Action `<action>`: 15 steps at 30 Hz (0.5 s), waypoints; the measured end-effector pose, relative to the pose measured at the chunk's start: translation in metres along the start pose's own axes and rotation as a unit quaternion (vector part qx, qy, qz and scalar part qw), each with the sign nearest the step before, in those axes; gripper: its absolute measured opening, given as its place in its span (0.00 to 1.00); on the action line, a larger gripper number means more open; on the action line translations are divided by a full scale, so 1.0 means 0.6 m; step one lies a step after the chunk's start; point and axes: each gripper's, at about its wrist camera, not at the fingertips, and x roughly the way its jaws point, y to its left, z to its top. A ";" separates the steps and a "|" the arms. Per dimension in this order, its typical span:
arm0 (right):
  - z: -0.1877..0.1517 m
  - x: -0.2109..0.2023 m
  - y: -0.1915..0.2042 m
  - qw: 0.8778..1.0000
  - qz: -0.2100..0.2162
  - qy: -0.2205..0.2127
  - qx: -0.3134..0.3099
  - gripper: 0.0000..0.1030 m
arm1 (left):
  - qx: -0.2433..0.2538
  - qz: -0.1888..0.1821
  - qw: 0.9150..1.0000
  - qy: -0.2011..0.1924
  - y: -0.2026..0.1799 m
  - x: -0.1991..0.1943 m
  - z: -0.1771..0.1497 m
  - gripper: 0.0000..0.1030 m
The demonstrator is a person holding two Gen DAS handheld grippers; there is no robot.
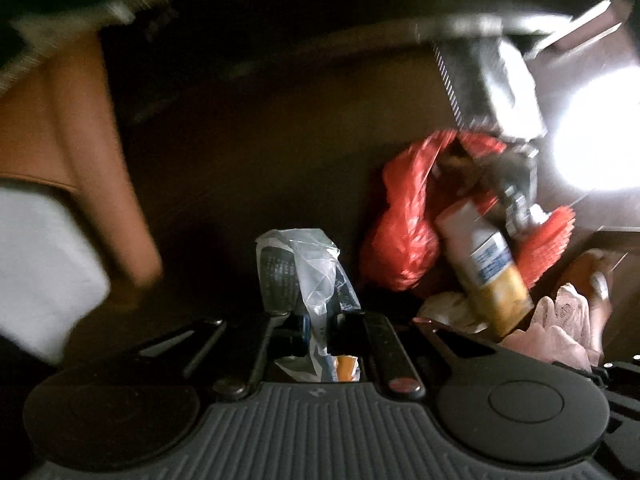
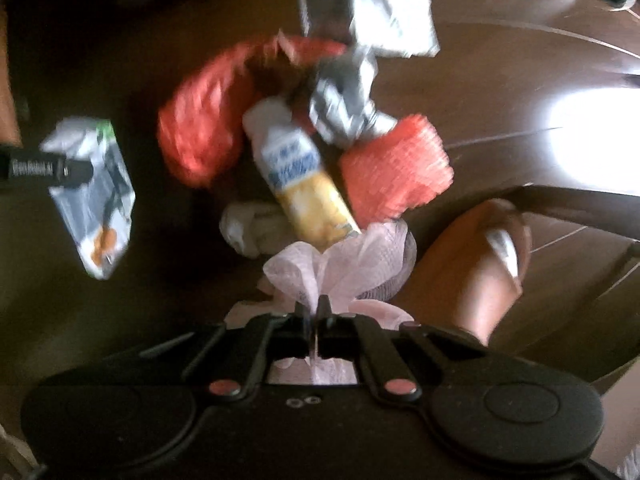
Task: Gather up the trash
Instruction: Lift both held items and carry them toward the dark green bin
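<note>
My left gripper [image 1: 319, 326] is shut on a clear plastic wrapper [image 1: 304, 276] with dark and orange print, which hangs above the dark floor. The right wrist view shows that same wrapper [image 2: 96, 204] at the left, pinched by the left gripper [image 2: 82, 169]. My right gripper [image 2: 316, 312] is shut on a pale pink foam net [image 2: 344, 268]. Beyond it lies a trash pile: a red plastic bag [image 2: 200, 140], a white and yellow bottle [image 2: 300, 176], a red mesh sleeve [image 2: 396, 164], a silver wrapper [image 2: 344, 100] and a crumpled tissue [image 2: 248, 228]. Both views are blurred.
A person's sandalled foot [image 2: 480, 256] stands just right of the pink net, next to a dark furniture leg [image 2: 580, 208]. White paper [image 2: 392, 12] lies behind the pile. Strong glare [image 2: 592, 148] covers the brown floor at the right. A leg [image 1: 80, 152] fills the left wrist view's left side.
</note>
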 end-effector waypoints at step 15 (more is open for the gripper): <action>-0.097 -0.326 -0.074 0.969 0.071 -0.237 0.011 0.01 | -0.008 -0.064 0.980 -0.187 -0.031 -0.342 -0.114 0.06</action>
